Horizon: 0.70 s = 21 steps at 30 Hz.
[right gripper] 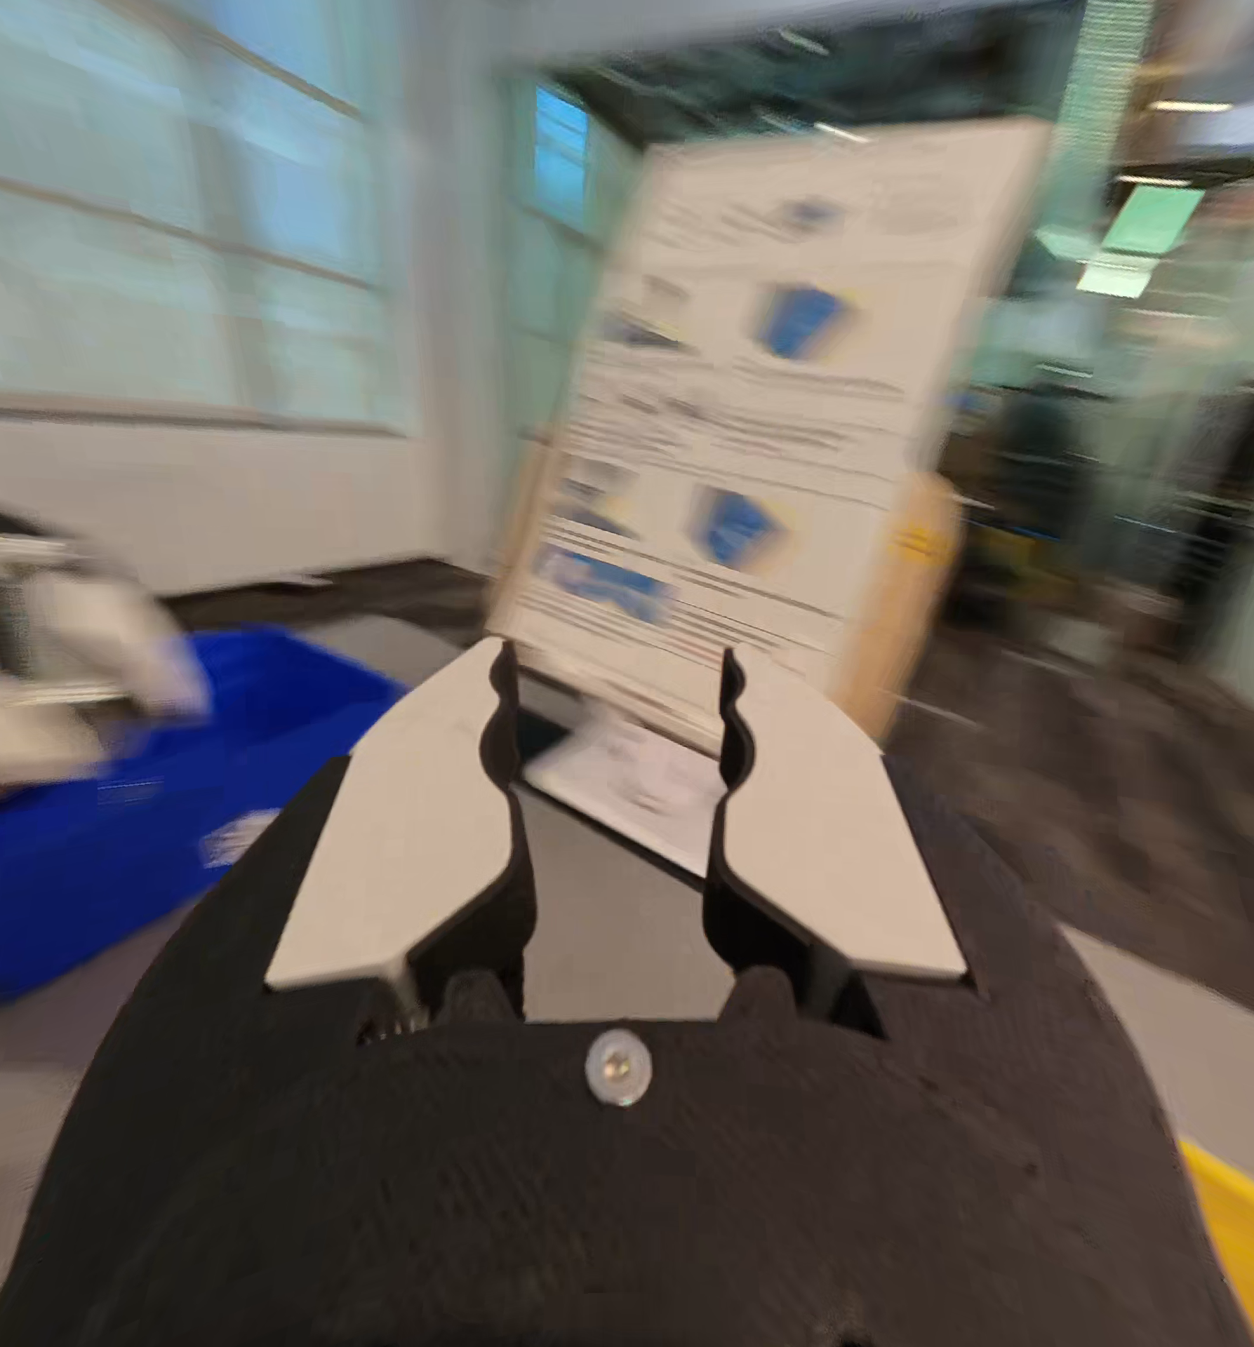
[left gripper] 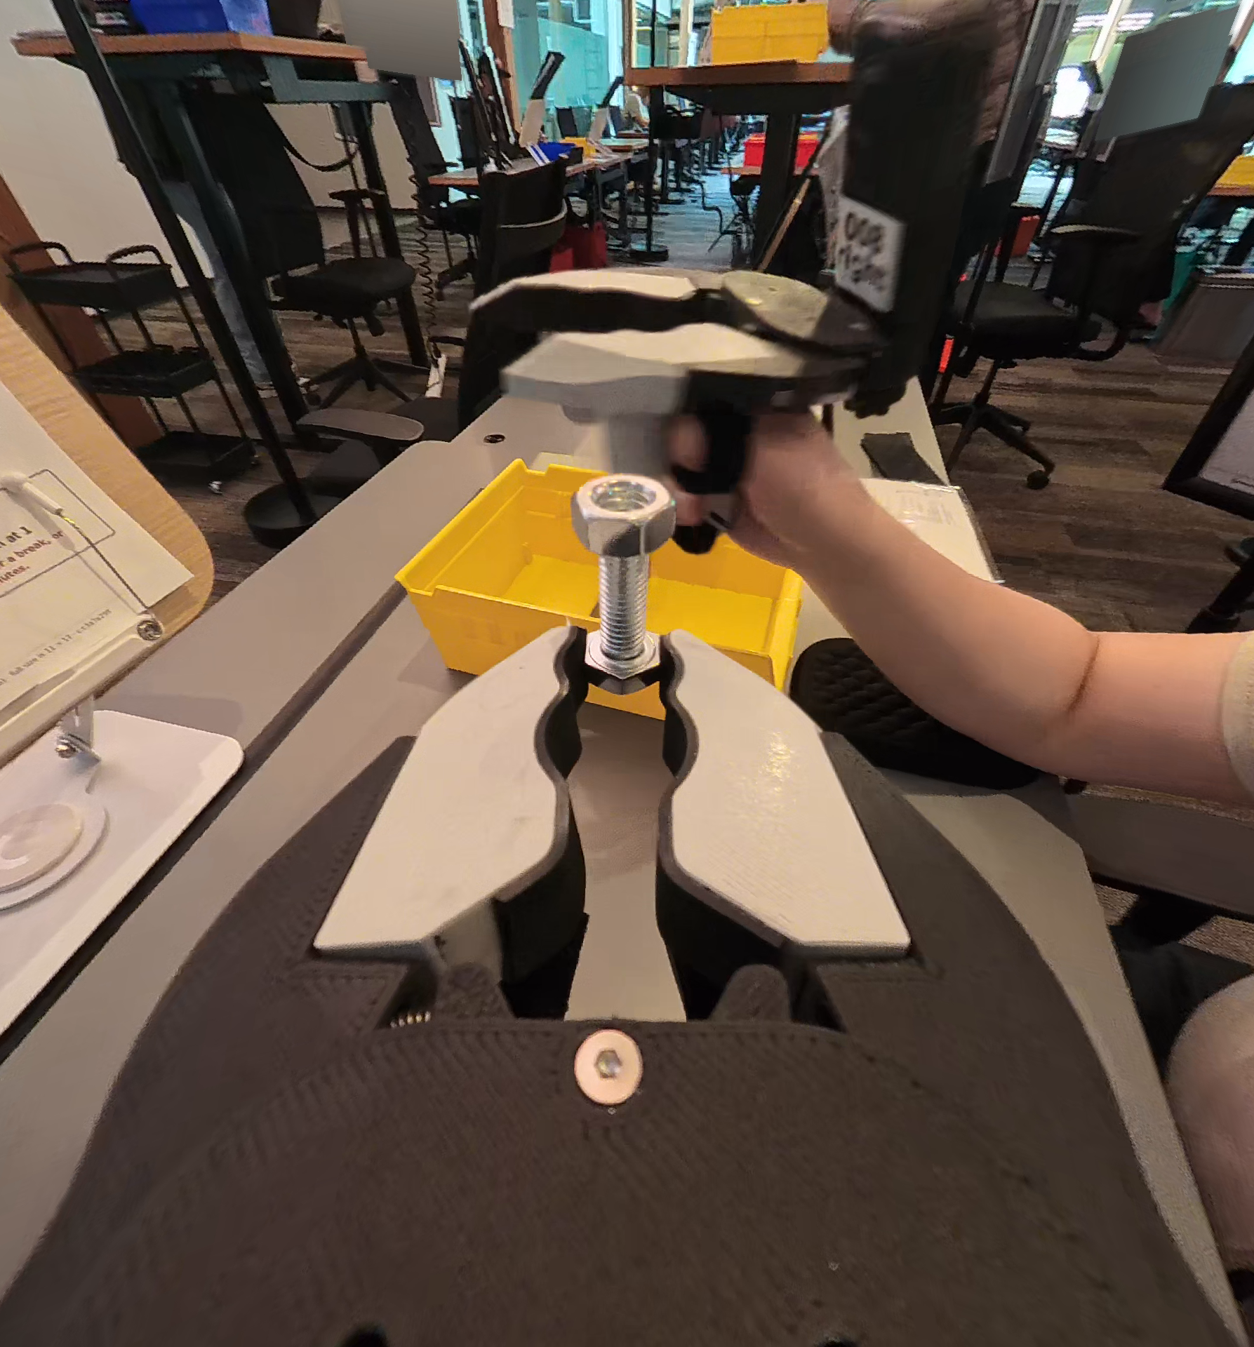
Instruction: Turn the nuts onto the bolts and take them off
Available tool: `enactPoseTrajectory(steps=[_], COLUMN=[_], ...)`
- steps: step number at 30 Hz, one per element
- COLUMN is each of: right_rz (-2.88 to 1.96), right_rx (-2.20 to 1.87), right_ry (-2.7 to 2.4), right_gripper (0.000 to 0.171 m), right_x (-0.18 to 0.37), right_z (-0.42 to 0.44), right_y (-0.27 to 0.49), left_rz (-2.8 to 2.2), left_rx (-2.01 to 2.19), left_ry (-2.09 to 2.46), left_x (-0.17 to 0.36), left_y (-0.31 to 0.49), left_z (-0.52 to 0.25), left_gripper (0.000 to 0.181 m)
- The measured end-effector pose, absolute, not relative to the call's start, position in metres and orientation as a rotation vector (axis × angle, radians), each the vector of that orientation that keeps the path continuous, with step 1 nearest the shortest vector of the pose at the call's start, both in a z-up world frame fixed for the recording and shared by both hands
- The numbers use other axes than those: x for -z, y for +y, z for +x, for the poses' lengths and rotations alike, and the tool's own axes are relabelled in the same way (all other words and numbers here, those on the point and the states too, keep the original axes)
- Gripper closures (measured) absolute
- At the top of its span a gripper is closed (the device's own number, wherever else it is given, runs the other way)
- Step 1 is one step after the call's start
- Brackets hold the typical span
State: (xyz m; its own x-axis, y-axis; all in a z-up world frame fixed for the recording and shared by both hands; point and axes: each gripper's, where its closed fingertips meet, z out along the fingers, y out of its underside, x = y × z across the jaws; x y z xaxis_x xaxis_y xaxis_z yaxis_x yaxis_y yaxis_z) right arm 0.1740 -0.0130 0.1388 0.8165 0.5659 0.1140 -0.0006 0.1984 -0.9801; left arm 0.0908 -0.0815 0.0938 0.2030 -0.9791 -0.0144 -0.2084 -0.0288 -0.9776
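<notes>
In the left wrist view my left gripper (left gripper: 620, 656) is shut on the head of a silver bolt (left gripper: 621, 608) and holds it upright above the table. A silver hex nut (left gripper: 624, 519) sits on the top end of the bolt's thread. The right gripper (left gripper: 536, 342), held by a person's hand, hovers just above and behind the nut, blurred by motion and not touching it. In the right wrist view my right gripper (right gripper: 616, 674) is open and empty, with nothing between its fingers.
A yellow bin (left gripper: 602, 590) stands on the grey table (left gripper: 303, 656) just behind the bolt. A sign on a white stand (left gripper: 40, 583) is at the left. A blue bin (right gripper: 135, 787) and the same instruction sign (right gripper: 769, 408) show blurred in the right wrist view. Office chairs and desks lie beyond.
</notes>
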Motion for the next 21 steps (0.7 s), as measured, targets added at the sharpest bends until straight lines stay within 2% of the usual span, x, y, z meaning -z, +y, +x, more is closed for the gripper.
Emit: enactPoseTrajectory(steps=[3,5,13,21], right_rz=[-1.182,-1.169,-1.18,-1.193], right_rx=[-0.829,-0.915,-0.937,-0.938], right_ry=[-0.697,-0.773,-0.859,-0.836], right_gripper=[0.117,0.118,0.119,0.123], right_x=[-0.158,-0.157,-0.144,-0.147], right_z=[0.126,0.109,0.086,0.096], right_y=[-0.064,-0.079,-0.087,-0.081], left_rz=[-1.432,-1.409,-1.381,-1.391], left_rx=[0.88,0.86,0.856,0.876], left_ry=[1.174,1.179,1.231,1.226], left_x=[-0.095,-0.096,-0.097,-0.098], left_y=[-0.078,-0.081,-0.095,-0.094], left_z=[0.095,0.098,0.106,0.103], left_gripper=[0.163,0.163,0.163,0.163])
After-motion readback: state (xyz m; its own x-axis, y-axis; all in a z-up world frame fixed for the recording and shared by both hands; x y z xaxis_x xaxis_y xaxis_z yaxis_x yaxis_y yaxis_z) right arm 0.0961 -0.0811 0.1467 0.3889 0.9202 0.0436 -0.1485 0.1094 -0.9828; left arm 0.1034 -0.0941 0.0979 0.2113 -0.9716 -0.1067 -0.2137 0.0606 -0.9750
